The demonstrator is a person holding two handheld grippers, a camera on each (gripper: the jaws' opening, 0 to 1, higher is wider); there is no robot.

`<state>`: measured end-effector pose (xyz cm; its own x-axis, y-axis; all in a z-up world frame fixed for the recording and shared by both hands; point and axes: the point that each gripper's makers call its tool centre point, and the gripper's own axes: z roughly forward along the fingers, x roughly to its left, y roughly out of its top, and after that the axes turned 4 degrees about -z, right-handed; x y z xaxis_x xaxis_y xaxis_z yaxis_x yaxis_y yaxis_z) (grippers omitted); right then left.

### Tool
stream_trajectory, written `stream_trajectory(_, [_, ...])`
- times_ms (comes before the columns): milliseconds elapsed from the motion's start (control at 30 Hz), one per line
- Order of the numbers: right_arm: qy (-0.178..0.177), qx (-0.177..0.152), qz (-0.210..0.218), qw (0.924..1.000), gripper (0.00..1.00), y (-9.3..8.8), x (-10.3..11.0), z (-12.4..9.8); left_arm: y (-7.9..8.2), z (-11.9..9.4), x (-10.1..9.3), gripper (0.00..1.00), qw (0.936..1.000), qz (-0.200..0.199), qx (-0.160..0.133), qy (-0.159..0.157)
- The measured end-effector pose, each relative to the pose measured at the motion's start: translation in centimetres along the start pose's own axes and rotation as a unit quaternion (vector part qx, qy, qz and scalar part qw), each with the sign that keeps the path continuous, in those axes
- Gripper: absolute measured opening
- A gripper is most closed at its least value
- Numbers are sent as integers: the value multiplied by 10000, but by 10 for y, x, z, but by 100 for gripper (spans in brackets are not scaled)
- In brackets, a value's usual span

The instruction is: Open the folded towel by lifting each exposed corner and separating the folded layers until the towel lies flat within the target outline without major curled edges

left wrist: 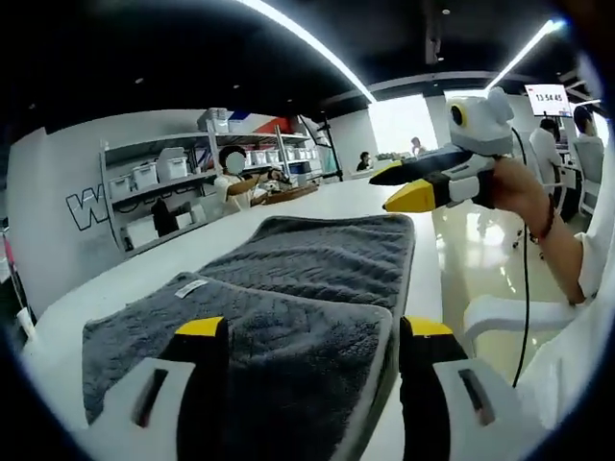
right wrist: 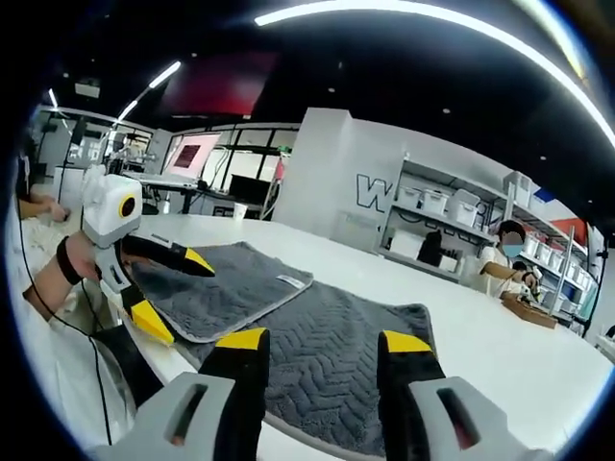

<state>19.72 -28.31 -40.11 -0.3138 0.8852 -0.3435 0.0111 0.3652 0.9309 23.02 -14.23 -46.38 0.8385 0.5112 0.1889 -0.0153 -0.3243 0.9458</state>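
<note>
A grey towel [left wrist: 327, 254] lies on the white table [left wrist: 144, 279], with a folded upper layer [left wrist: 279, 336] nearest me that carries a small white label [left wrist: 192, 286]. My left gripper [left wrist: 315, 331] is open, its yellow-tipped jaws set wide on either side of that layer's near corner. It also shows as the left gripper [right wrist: 183, 300], one jaw above and one below the towel's edge at the table rim. My right gripper [right wrist: 322, 341] is open above the towel's single-layer part [right wrist: 356, 355]. A hand holds the right gripper [left wrist: 384, 190] in the air above the towel's far corner.
The table's edge [left wrist: 423, 288] runs close along the towel's side, with shiny floor and a white chair [left wrist: 500, 312] beyond. Shelves with white bins [left wrist: 159, 173] line the far wall. Seated people work at the table's far end [right wrist: 509, 264].
</note>
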Motion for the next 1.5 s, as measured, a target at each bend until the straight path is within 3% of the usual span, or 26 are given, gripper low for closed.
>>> stream_trajectory(200, [33, -48, 37, 10000, 41, 2, 1, 0, 1, 0, -1, 72, 10000, 29, 7, 19])
stream_trajectory(533, [115, -82, 60, 9999, 41, 4, 6, 1, 1, -1, 3, 64, 9999, -108, -13, 87])
stream_trajectory(800, [172, -98, 109, 9997, 41, 4, 8, 2, 8, -4, 7, 57, 9992, -318, -240, 92])
stream_trajectory(933, [200, -89, 102, 9997, 40, 3, 10, 3, 11, -5, 9, 50, 9988, -330, -317, 176])
stream_trajectory(1000, [204, -90, 92, 9997, 40, 3, 10, 4, 14, -7, 6, 43, 9981, -426, -440, 12])
stream_trajectory(1133, [224, -87, 90, 9997, 40, 3, 11, 4, 14, -7, 5, 41, 9982, -394, -443, 6])
stream_trajectory(1500, [273, -54, 76, 9996, 40, 2, 14, 6, 17, -7, -1, 21, 9979, -332, -536, -173])
